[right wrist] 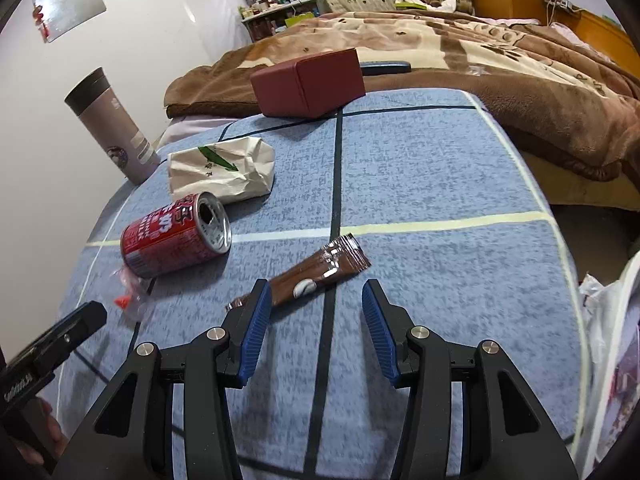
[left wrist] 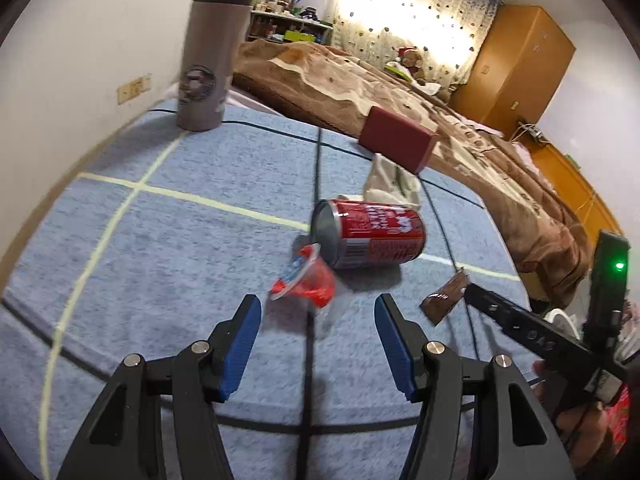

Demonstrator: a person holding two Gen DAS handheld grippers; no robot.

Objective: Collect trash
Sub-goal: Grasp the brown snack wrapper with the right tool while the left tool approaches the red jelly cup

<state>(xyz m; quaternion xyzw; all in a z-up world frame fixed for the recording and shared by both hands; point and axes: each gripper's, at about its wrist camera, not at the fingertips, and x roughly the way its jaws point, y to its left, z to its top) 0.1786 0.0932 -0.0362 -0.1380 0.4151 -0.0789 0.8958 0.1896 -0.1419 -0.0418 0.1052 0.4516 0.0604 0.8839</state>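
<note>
A red drink can [left wrist: 370,234] [right wrist: 176,236] lies on its side on the blue checked cloth [left wrist: 180,240] [right wrist: 420,168]. A small red jelly cup [left wrist: 306,280] [right wrist: 130,296] lies against its base. My left gripper [left wrist: 318,312] hovers open just short of the jelly cup, nothing between its blue pads. A brown snack wrapper [left wrist: 444,296] [right wrist: 316,276] lies right of the can. My right gripper [right wrist: 316,300] stands open over the wrapper's near end, its left pad [right wrist: 256,320] covering that end. A crumpled white paper bag [left wrist: 394,182] [right wrist: 224,170] lies behind the can.
A tall grey flask [left wrist: 212,52] [right wrist: 114,128] stands upright at the far left of the cloth. A dark red box [left wrist: 396,138] [right wrist: 310,82] rests at the far edge beside the brown blanket [left wrist: 400,92] [right wrist: 480,60]. A white plastic bag [right wrist: 608,320] hangs at the right.
</note>
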